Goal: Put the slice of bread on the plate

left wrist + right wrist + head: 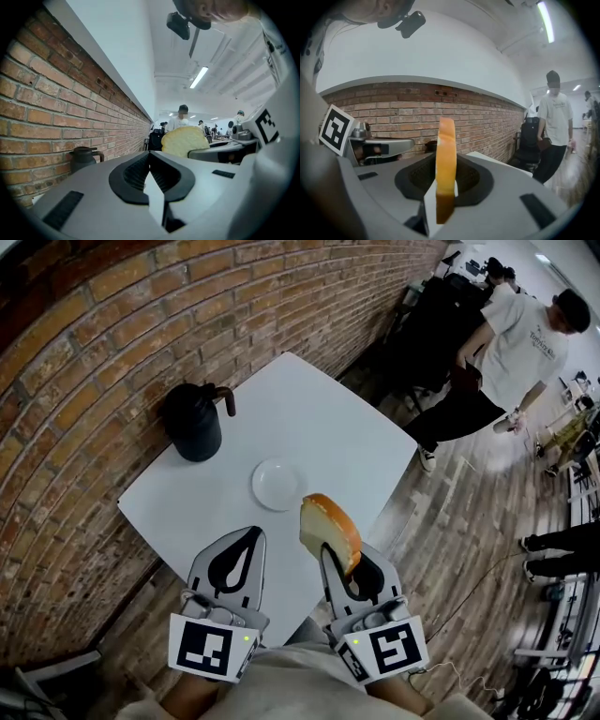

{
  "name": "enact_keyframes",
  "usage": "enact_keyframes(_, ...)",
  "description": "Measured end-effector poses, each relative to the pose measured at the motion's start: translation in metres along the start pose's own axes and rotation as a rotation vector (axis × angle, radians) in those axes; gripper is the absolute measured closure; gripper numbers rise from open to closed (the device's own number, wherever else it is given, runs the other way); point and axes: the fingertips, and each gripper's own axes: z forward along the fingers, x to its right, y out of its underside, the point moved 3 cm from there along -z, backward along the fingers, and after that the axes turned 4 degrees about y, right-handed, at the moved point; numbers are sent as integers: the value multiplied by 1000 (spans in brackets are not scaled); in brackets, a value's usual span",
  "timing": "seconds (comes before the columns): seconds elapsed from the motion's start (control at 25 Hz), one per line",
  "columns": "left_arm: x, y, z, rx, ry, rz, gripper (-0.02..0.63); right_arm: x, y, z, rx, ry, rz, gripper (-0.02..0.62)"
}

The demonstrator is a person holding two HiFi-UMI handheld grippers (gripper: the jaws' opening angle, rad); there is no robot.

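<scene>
A slice of bread with a golden crust stands on edge between the jaws of my right gripper, which is shut on it above the near edge of the white table. The right gripper view shows the slice edge-on, upright, with the pads pressed on both sides. A small white plate lies on the table just beyond and left of the bread, with nothing on it. My left gripper hovers beside the right one, shut and holding nothing; its pads meet at the tip.
A black jug with a handle stands at the table's far left, near the brick wall. A person in a white shirt stands on the wooden floor beyond the table's right corner. Chairs and desks fill the far room.
</scene>
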Motion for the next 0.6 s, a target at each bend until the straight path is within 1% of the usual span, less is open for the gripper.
enact_keyframes(0.16, -3, 5, 10, -28, -11, -14, 595, 3, 4, 17, -10, -35, -6, 497)
enact_keyframes(0.4, -7, 13, 23, -69, -28, -2, 595, 4, 11, 42, -20, -94, -1, 497)
enact_keyframes(0.6, -11, 21, 32, -98, -47, 6, 595, 5, 24, 60, -37, -136, -32, 499)
